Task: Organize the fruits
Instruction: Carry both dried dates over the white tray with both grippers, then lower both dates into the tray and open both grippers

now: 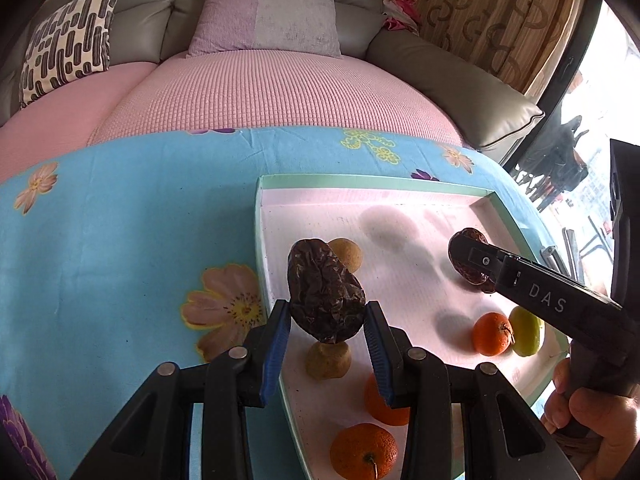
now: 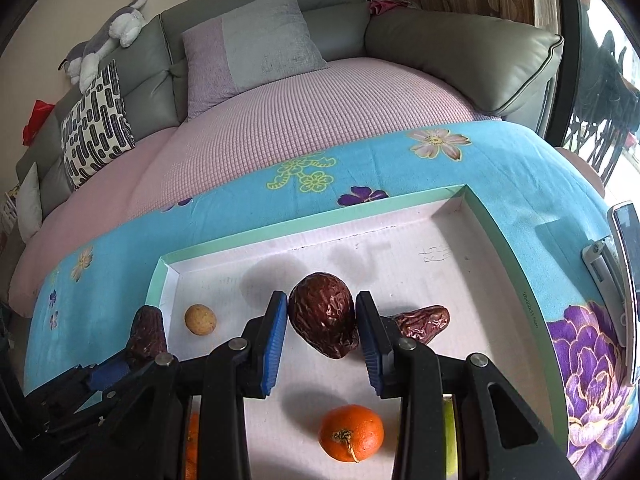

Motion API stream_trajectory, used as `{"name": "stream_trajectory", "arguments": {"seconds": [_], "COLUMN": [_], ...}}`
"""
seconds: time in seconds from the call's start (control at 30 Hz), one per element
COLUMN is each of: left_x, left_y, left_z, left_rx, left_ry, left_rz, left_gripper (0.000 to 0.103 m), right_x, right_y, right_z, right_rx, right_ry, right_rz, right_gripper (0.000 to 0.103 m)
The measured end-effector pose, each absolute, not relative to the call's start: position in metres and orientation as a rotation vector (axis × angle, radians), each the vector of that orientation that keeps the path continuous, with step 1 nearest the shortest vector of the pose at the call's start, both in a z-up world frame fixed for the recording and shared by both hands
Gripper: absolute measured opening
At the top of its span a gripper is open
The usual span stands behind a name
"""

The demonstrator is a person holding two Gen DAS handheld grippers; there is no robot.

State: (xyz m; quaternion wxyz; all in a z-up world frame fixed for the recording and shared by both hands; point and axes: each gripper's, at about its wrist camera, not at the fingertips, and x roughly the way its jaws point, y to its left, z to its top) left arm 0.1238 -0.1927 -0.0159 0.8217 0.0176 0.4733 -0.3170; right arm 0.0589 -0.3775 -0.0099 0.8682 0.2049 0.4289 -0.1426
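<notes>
Left wrist: we see the left gripper [image 1: 326, 322] clamped on a wrinkled date [image 1: 323, 292] over the tray [image 1: 400, 184]; an orange [image 1: 386, 400] is half hidden behind its right finger.

Right wrist: the right gripper [image 2: 321, 322] pinches another date [image 2: 322, 319]; a third date [image 2: 424, 322] lies partly hidden just right.

The left gripper [image 1: 326, 322] sits low in the middle of its own view, angled steeply down, its blue pads [image 1: 275, 344] pinched on a wrinkled dark date [image 1: 324, 294]. The right gripper [image 2: 322, 330] is angled down too, closed on a second date [image 2: 322, 318]. A bare hand [image 1: 588, 408] grips its handle at lower right of the left view.
</notes>
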Motion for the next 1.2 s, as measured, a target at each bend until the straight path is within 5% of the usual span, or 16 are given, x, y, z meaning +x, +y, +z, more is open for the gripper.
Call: {"name": "stream_trajectory", "arguments": {"seconds": [0.9, 1.03, 1.2], "left_x": [0.119, 0.118, 0.117], "left_y": [-0.192, -0.186, -0.171], "left_z": [-0.007, -0.001, 0.011], "left_rx": [0.072, 0.066, 0.046], "left_ry": [1.009, 1.007, 0.984], "left_rz": [-0.672, -0.664, -0.639], "left_gripper": [0.042, 0.056, 0.059], "right_x": [0.068, 0.067, 0.066], "right_y": [-0.369, -0.368, -0.368], "right_z": [-0.026, -0.026, -0.026], "right_rx": [0.411, 0.412, 0.416], "right_ry": [0.981, 0.985, 0.999], "right_rz": [-0.292, -0.294, -0.304], "right_gripper": [0.037, 0.037, 0.047]}}
